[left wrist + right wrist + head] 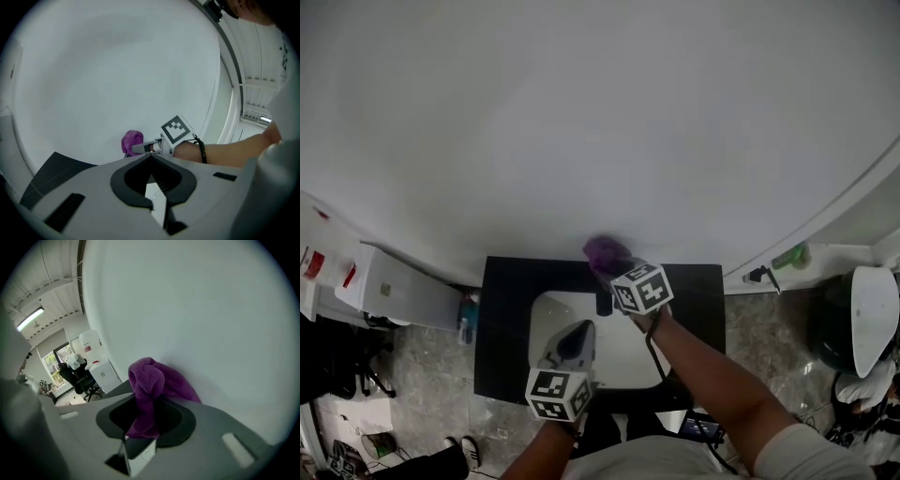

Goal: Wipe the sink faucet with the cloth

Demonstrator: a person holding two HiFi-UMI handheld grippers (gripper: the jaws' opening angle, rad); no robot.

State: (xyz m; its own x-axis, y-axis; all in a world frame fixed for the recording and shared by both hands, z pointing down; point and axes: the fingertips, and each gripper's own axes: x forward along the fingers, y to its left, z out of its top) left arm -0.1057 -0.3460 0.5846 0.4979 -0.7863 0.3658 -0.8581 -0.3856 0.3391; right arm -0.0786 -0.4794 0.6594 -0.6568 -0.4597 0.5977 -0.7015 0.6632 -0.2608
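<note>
My right gripper (pixel 617 278) is shut on a purple cloth (pixel 604 251), which it holds bunched at the back of the sink, close to the white wall. In the right gripper view the cloth (pixel 151 380) rises out of the shut jaws of the right gripper (pixel 144 414) and hides what lies behind it. A dark piece (pixel 605 303) just below the cloth may be the faucet; I cannot tell. My left gripper (pixel 577 337) hovers over the white basin (pixel 623 361), shut and holding nothing. The left gripper view shows the left gripper (pixel 151 161) aimed at the right gripper (pixel 144 147) and the cloth (pixel 132 140).
The basin sits in a black countertop (pixel 506 309) against a white wall. Left of the counter stand a white cabinet (pixel 394 291) and a blue bottle (pixel 468 319). A green item (pixel 790 256) lies on the ledge at right. An office chair (pixel 79 377) stands far off.
</note>
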